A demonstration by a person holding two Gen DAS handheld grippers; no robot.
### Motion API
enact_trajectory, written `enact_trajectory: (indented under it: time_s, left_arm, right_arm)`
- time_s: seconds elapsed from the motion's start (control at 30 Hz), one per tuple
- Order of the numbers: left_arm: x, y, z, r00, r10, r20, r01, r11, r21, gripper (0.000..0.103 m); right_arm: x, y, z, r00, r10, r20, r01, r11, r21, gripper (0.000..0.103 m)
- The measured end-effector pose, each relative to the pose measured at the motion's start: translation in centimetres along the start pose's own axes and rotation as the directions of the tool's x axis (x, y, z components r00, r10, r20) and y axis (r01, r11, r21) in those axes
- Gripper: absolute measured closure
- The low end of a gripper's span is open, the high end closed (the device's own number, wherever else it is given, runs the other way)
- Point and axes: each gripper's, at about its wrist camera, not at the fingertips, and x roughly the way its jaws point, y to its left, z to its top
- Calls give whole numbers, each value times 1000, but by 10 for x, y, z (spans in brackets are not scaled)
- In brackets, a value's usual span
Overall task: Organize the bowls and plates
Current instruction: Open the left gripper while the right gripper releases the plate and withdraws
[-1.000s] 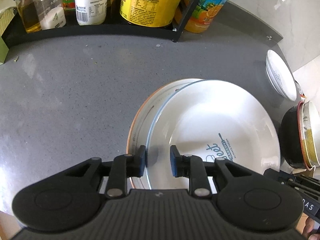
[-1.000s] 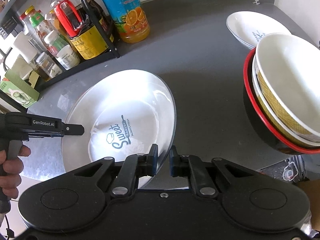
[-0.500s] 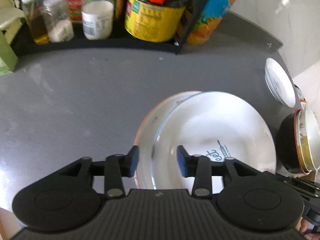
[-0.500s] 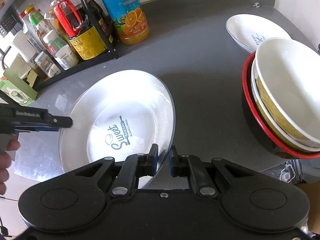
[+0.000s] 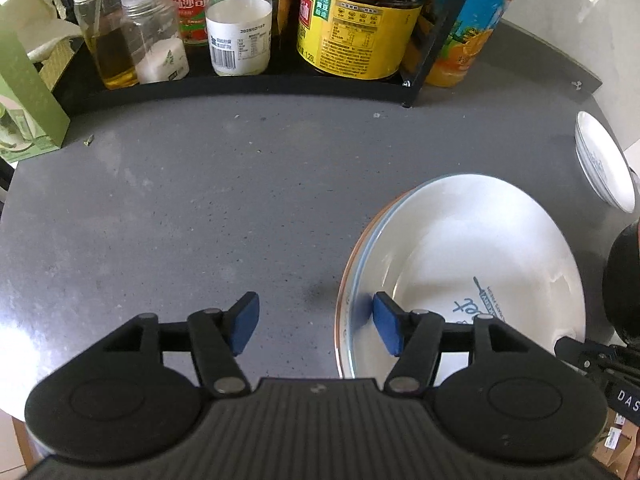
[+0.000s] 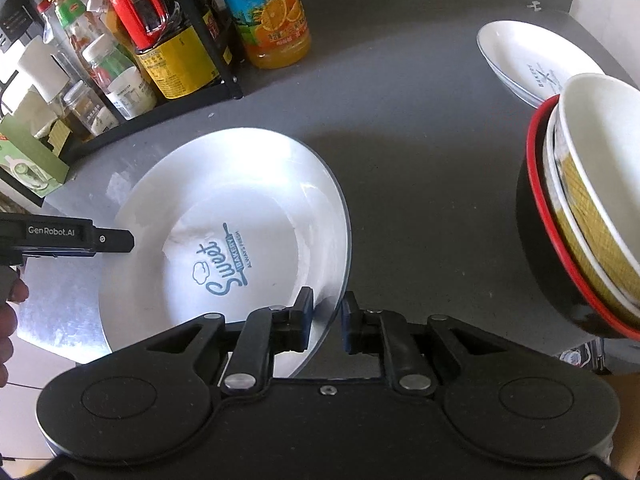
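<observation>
Far left: a rack of glass jars and bottles [image 5: 240, 36] against the wall, well apart from the work. Next, left tool [image 5: 316, 324] spread wide, released, one blue pad over bare desk [image 5: 200, 208], the other just inside the rim of the plate [image 5: 472, 264]. Holding nothing. Middle: glossy white plate with blue "Sweet Bakery" print, shallow and round, sitting on a second, orange-rimmed plate beneath, both on speckled grey stone. Right tool [image 6: 326, 316] clenched on the near rim of the top plate [image 6: 224, 240]. Right: nested bowls [image 6: 580, 216], black and red outside, gold-patterned inner one, tilted in view; another white plate [image 6: 532, 64] behind.

Risks, as judged: slick glaze slipping from a one-sided pinch; a heavy plate levering down and clattering; a swing clipping the bowls.
</observation>
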Motion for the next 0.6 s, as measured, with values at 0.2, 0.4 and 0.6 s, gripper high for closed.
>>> enact_trajectory:
  time_s: [0.2,0.4,0.6]
  left_arm:
    - [-14,-15,20,999,-6,34,4,999,53,42]
    - [-25,-48,50,995,-48,84,37,991,127,41]
    - [-33,-82,69,988,-98,117,73,978,196,31]
  right_arm:
    - [-12,-8,5,999,22,40,-24,999,40,84]
    - [-44,-22,14,990,21,140,-35,995,98,79]
    - [-77,-43,21,971,-26,238,-22,980,197,56]
